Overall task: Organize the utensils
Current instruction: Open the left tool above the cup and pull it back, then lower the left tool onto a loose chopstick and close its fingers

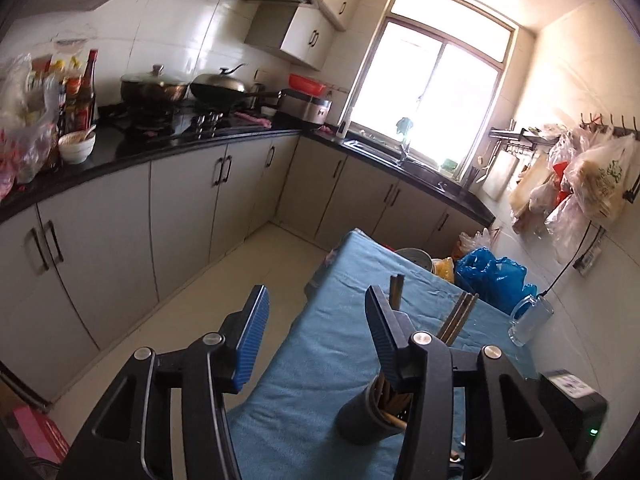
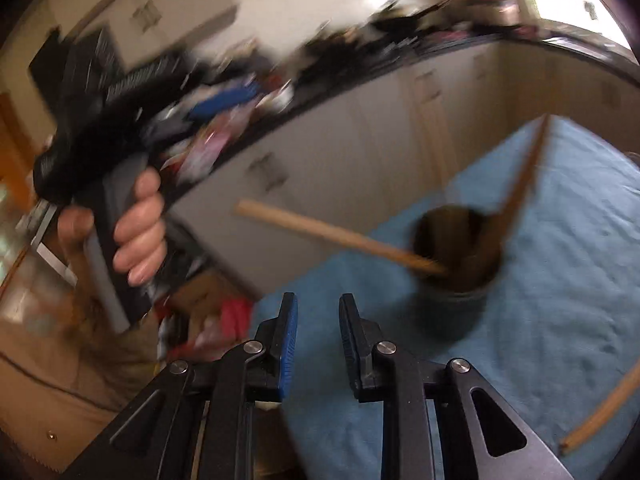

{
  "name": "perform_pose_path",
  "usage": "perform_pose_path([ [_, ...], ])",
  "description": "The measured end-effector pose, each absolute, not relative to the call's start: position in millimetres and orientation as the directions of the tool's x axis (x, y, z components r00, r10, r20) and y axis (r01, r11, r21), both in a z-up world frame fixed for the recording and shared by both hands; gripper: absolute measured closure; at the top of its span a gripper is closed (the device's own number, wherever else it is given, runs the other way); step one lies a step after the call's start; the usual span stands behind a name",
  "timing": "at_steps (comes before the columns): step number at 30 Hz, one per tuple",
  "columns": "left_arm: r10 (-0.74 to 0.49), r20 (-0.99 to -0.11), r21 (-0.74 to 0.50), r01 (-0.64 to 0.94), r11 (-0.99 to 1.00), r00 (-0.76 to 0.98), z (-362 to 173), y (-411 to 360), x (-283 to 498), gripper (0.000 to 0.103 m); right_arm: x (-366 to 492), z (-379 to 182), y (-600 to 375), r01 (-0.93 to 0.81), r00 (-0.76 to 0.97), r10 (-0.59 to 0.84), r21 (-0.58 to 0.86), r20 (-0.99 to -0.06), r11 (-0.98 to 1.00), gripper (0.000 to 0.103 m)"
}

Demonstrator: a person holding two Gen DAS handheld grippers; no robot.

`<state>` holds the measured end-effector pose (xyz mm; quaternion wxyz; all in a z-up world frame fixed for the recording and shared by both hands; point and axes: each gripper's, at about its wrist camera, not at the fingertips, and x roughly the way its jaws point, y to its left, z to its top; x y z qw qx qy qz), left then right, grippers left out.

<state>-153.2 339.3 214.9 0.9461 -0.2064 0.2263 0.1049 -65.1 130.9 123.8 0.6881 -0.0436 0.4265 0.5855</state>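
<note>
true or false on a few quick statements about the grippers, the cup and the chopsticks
1. The left gripper holds a chopstick. False: it is open and empty.
2. The cup stands on a blue cloth. True.
3. Chopsticks stick out of the cup. True.
4. The right gripper is clamped on the cup. False: it is open, apart from the cup.
5. One stick lies on the cloth outside the cup. True.

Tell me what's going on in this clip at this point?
A person is sorting chopsticks into a dark holder cup on a table with a blue cloth. Several wooden chopsticks already stand in it. Both grippers are open and empty: the left gripper is above the table's near end, the right gripper is near the cup. One loose chopstick lies on the cloth.
</note>
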Motion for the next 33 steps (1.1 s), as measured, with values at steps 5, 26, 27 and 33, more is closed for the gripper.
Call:
perform_pose_path([
  [5, 0.099, -0.469, -0.342, -0.284, 0.896, 0.877, 214.8, 336.3, -157.5, 0.055, -17.7, 137.9, 140.8, -0.764, 0.273, 0.766, 0.352, -0.582, 0.540, 0.080],
  [26, -0.263, -0.593, -0.329, 0.069, 0.942, 0.761, 158.8, 167.9, -106.1, 0.054, 5.8, 102.1, -147.3, -0.193, 0.635, 0.394, 0.358, -0.664, 0.914, 0.060],
  [27, -0.280, -0.607, -0.328, 0.086, 0.941, 0.743, 153.6, 156.9, -100.6, 0.054, 4.4, 90.9, -162.2, -0.154, 0.625, 0.365, 0.348, -0.690, 0.925, 0.060],
  [33, -0.313, -0.729, -0.271, 0.163, 0.949, 0.609, 100.1, 74.5, -43.8, 0.055, -4.0, 46.4, -181.7, -0.115, 0.549, 0.263, 0.240, -0.793, 0.964, 0.060],
])
